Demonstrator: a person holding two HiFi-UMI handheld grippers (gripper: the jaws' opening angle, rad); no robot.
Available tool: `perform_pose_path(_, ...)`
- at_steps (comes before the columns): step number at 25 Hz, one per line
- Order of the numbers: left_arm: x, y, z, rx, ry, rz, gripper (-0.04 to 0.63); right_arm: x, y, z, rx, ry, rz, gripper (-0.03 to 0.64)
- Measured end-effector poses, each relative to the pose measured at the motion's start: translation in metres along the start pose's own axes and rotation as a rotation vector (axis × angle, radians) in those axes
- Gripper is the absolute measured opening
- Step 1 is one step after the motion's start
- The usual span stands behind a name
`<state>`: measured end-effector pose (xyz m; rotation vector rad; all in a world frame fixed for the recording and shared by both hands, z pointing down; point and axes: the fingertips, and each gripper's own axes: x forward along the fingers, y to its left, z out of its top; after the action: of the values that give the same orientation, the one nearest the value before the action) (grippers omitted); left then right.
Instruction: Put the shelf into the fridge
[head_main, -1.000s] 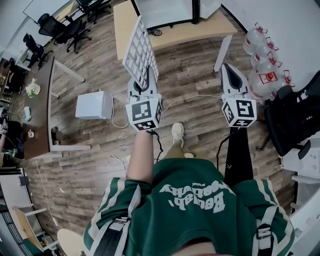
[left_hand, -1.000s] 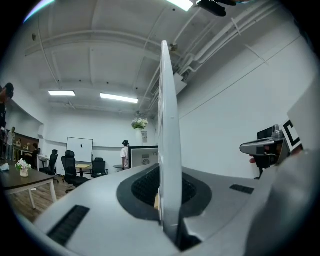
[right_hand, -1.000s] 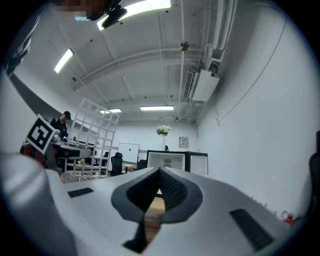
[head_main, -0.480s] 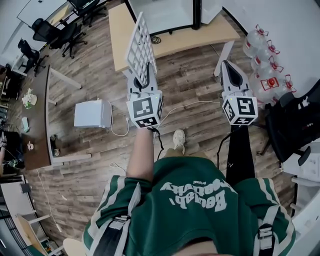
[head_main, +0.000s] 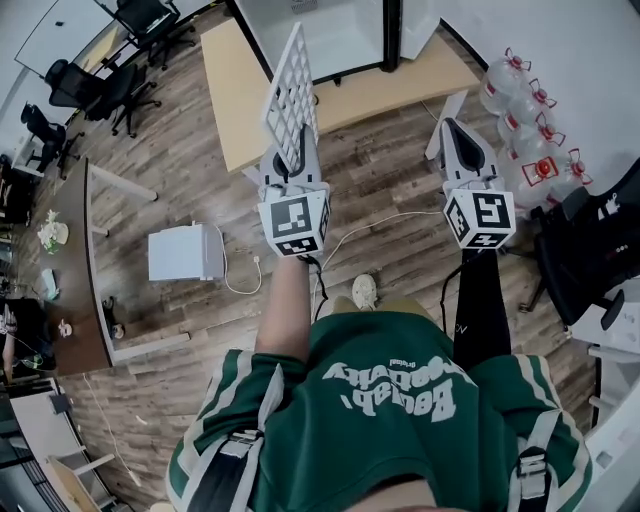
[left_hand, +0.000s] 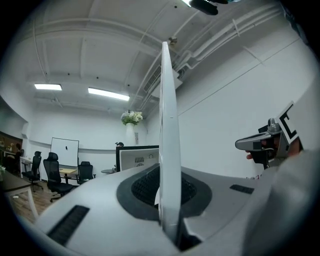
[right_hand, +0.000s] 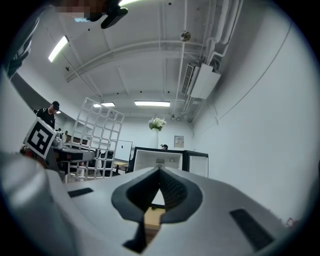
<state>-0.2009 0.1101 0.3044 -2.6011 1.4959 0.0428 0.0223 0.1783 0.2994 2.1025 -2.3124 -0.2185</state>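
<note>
The left gripper (head_main: 291, 160) is nearest to the job. Its jaws are almost shut and squeeze the bottom edge of the shelf (head_main: 290, 92). The shelf is a flat white grid of thin bars with square holes, hard and light-looking. It stands up on its thin edge. Its long side runs from the jaws toward 12 o'clock in the head view. In the left gripper view it shows only as one thin white strip (left_hand: 167, 140).

The right gripper (head_main: 455, 130) is off at 3 o'clock from the left one, well apart from the shelf. Its grey jaws are closed together and hold nothing.

Farther out is a light wooden table (head_main: 232, 95), smooth and flat. At its far side is the fridge (head_main: 330, 30), a box with a white inside and a dark door swung open. It lies at about 12 to 1 o'clock from the left gripper.

The shelf probably has to tip down flat before it can slide in.
</note>
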Motion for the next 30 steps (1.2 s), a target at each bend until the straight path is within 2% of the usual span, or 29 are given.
perform_pose_path(13,0.058,0.016,-0.02,-0.02,-0.001,-0.039,0.024,0.062,-0.003,-0.012,-0.012,0.004,-0.015,0.003)
perform_pose_path(18,0.076,0.027,-0.022,-0.013,-0.009,-0.001,0.023,0.089,-0.011,-0.02,-0.048,0.006,-0.003,0.003)
perform_pose_path(23,0.11,0.037,-0.021,-0.006,-0.035,0.038,0.025,0.132,-0.03,-0.028,0.003,-0.017,0.027,0.003)
perform_pose_path(30,0.178,0.045,-0.036,0.027,-0.014,0.101,0.025,0.203,-0.071,-0.044,0.007,-0.019,0.078,0.003)
